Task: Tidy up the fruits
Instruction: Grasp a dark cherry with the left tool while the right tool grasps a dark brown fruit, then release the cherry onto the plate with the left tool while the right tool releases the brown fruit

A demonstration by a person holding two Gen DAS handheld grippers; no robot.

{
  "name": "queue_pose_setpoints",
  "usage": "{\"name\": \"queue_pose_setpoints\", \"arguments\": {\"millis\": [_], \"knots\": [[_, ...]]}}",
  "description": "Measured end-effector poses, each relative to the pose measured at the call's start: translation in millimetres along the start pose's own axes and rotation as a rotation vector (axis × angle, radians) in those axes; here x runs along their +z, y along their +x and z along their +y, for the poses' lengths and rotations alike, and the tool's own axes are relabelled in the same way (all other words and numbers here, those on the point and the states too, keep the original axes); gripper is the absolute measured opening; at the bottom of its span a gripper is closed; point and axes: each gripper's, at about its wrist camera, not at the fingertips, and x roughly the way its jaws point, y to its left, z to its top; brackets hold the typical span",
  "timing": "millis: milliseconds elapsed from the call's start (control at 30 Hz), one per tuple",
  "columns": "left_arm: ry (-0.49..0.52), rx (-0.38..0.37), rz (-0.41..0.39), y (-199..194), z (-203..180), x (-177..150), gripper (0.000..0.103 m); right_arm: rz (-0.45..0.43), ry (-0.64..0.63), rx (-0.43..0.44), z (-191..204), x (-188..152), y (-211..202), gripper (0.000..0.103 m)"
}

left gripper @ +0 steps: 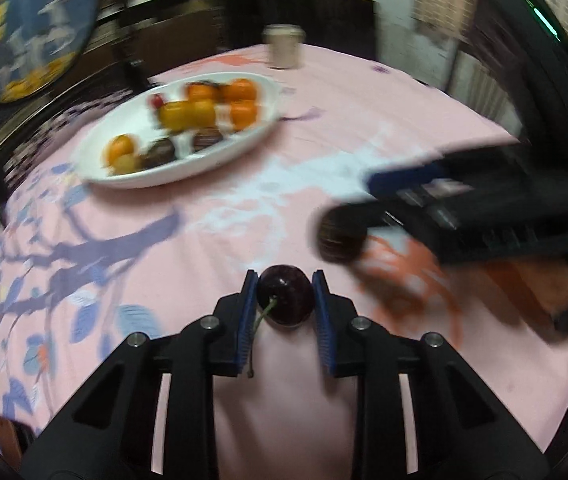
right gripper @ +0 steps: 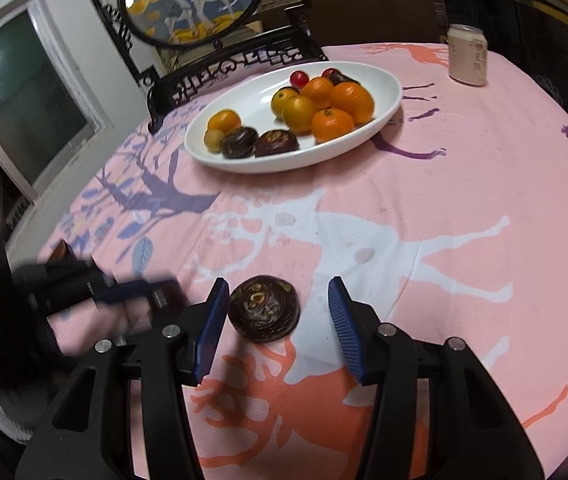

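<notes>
My left gripper [left gripper: 285,280] is shut on a dark cherry [left gripper: 285,294] with a green stem, just above the pink cloth. My right gripper [right gripper: 279,294] is open around a dark brown round fruit [right gripper: 264,308] that lies on the cloth, touching the left pad. That fruit [left gripper: 339,240] and the right gripper [left gripper: 367,196] show blurred in the left wrist view. The left gripper [right gripper: 156,292] shows blurred at the left of the right wrist view. A white oval plate [right gripper: 387,92] [left gripper: 268,92] at the far side holds oranges, yellow fruits, red cherries and two dark brown fruits.
A pale drink can [right gripper: 467,55] [left gripper: 284,46] stands at the table's far edge. A round painted screen in a black carved stand [right gripper: 192,0] [left gripper: 28,28] sits behind the plate. The table is covered by a pink deer-pattern cloth [right gripper: 463,184].
</notes>
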Motion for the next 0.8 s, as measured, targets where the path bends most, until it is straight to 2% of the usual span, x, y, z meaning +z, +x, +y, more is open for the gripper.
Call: {"name": "queue_pose_setpoints", "arguments": {"millis": [67,167,333,367,433,567,800], "knots": [[-0.063,0.037,0.008,2,16,2,0.028,0.013,-0.019,-0.007,3,-2,5,0.052],[-0.123,0.053,0.028,5,30,2,0.028,0.024,-0.059,-0.035,11,-4,12,0.052],[-0.109,0.086,0.008,4,28,3,0.028,0.021,-0.153,-0.1,27,-6,21,0.051],[-0.108,0.094,0.004,4,28,4,0.028,0.019,-0.16,-0.111,28,-6,22,0.045],[-0.111,0.12,-0.007,4,28,4,0.028,0.016,-0.158,-0.12,27,-6,22,0.041],[-0.12,0.175,-0.032,2,32,7,0.028,0.005,-0.138,-0.124,23,-5,19,0.041],[-0.136,0.255,-0.109,-13,37,9,0.028,-0.061,-0.077,-0.122,13,2,2,0.041]]}}
